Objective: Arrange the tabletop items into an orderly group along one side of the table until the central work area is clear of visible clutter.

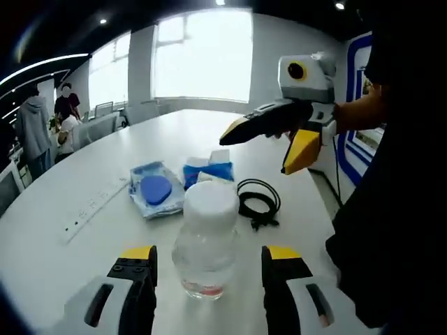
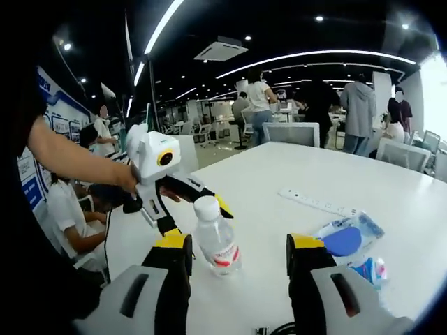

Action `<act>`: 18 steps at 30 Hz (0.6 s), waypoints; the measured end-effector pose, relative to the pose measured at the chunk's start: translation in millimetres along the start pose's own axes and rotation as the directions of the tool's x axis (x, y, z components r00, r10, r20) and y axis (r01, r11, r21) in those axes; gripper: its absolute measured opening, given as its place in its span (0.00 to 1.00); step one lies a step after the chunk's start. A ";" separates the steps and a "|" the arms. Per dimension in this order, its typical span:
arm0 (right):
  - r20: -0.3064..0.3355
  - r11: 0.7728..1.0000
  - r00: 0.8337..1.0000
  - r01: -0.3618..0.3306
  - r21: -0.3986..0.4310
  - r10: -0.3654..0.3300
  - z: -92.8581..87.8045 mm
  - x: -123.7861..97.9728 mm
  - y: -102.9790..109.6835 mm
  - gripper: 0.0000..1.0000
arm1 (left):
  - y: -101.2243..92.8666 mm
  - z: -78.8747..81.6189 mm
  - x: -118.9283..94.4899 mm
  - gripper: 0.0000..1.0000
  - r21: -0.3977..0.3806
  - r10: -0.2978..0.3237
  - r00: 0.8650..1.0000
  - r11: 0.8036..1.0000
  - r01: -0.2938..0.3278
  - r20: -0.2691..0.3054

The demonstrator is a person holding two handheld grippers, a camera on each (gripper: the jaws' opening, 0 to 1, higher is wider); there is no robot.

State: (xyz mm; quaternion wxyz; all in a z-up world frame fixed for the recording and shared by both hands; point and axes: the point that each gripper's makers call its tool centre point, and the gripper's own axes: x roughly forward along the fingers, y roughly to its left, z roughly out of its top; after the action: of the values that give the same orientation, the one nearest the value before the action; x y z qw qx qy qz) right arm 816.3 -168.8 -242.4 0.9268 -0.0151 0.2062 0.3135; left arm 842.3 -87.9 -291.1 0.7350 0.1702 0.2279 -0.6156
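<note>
A clear water bottle (image 1: 207,237) with a white cap and a red label stands upright on the white table (image 1: 42,237). My left gripper (image 1: 209,255) is open, one jaw on each side of the bottle with gaps between. In the right gripper view the bottle (image 2: 216,242) stands just beyond my open right gripper (image 2: 239,243), nearer its left jaw. There the left gripper (image 2: 195,216), held by a hand, straddles the bottle. The right gripper (image 1: 269,145) hovers open above the table past the bottle.
Beyond the bottle lie a blue pouch (image 1: 156,190), a blue-and-white tissue pack (image 1: 209,169) and a coiled black cable (image 1: 258,201). A white power strip (image 1: 94,208) lies at the left. The table's edge runs close on the right. People and chairs (image 2: 290,132) are beyond the table.
</note>
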 end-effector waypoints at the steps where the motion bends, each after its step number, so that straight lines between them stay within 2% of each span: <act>1: 0.001 1.000 1.000 0.017 0.005 -0.017 -3.5 -6.8 -5.1 0.52 | 1.3 2.5 -1.3 0.58 -0.004 0.003 1.000 1.000 -0.003 0.007; 4: 0.003 0.998 0.998 0.057 0.029 -0.057 -10.8 -23.9 -15.7 0.53 | 1.5 16.5 -4.4 0.56 -0.016 0.017 0.999 1.000 -0.016 0.048; 9: 0.004 0.989 0.992 0.127 0.075 -0.127 -24.1 -48.6 -34.0 0.54 | -1.6 33.8 -3.1 0.49 0.007 0.017 0.997 1.000 -0.018 0.076; 11: -0.004 0.985 0.989 0.149 0.092 -0.149 -32.1 -57.9 -40.3 0.54 | -4.6 40.0 -3.7 0.39 0.034 -0.006 0.996 0.999 0.002 0.090; 13: -0.014 0.979 0.984 0.177 0.103 -0.177 -40.6 -67.1 -47.6 0.53 | -4.3 42.6 -5.1 0.31 0.052 -0.016 0.995 0.999 0.012 0.096; 18: -0.028 0.961 0.972 0.235 0.147 -0.234 -56.9 -87.7 -63.1 0.53 | -2.6 42.8 -5.8 0.25 0.072 -0.026 0.996 0.997 0.019 0.091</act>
State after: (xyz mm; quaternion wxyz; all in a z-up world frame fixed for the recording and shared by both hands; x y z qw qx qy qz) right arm 769.1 -278.9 -266.5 0.9548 0.0283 0.2306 0.1853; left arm 844.4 -106.4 -252.0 0.7311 0.1653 0.1737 -0.6388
